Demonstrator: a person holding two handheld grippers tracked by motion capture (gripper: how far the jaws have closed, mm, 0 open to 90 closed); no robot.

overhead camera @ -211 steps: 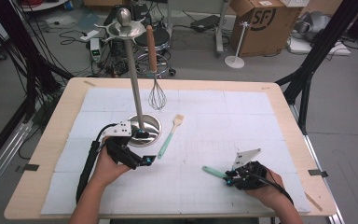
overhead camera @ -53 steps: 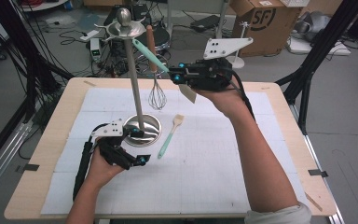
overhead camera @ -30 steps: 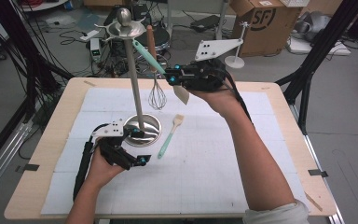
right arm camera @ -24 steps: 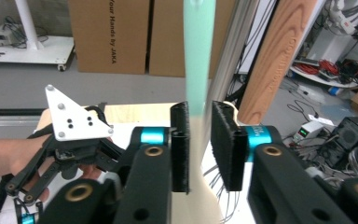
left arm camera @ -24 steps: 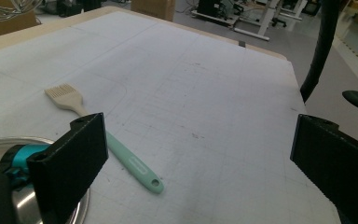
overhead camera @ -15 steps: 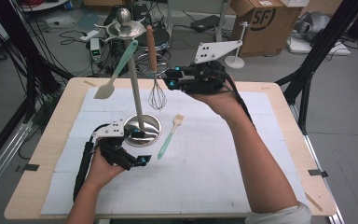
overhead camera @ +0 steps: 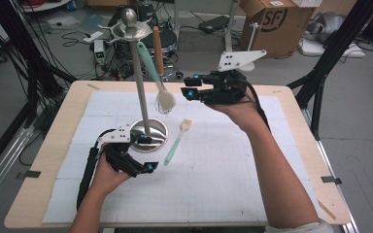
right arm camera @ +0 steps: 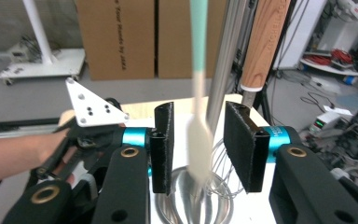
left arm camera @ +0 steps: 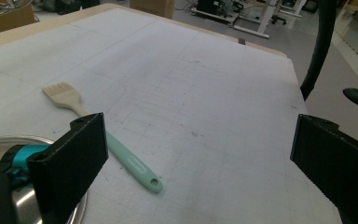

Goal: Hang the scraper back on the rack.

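A steel stand (overhead camera: 140,82) rises from a round base (overhead camera: 151,132) on the mat. From its top disc hang a teal-handled spatula (overhead camera: 148,62), blurred in the right gripper view (right arm camera: 199,135), and a wooden-handled whisk (overhead camera: 157,43). My right gripper (overhead camera: 188,86) is held in the air just right of them. Its jaws have just been opening, and the spatula hangs loose beyond the gap (right arm camera: 198,147), touched by neither pad. My left gripper (overhead camera: 148,154) rests open on the table beside the base. A teal pastry brush (overhead camera: 176,141) lies in front of its jaws (left arm camera: 196,126).
The white mat (overhead camera: 223,165) spreads over the wooden table (overhead camera: 301,145). Cardboard boxes (overhead camera: 277,19), cables and black frame legs stand beyond the far edge. The left hand's gripper with its grey plate (right arm camera: 91,109) is off to the left in the right gripper view.
The right gripper has let go of the spatula, which swung out left of the pole and now hangs back beside the whisk. The right hand has drawn back a little. The left hand stayed put.
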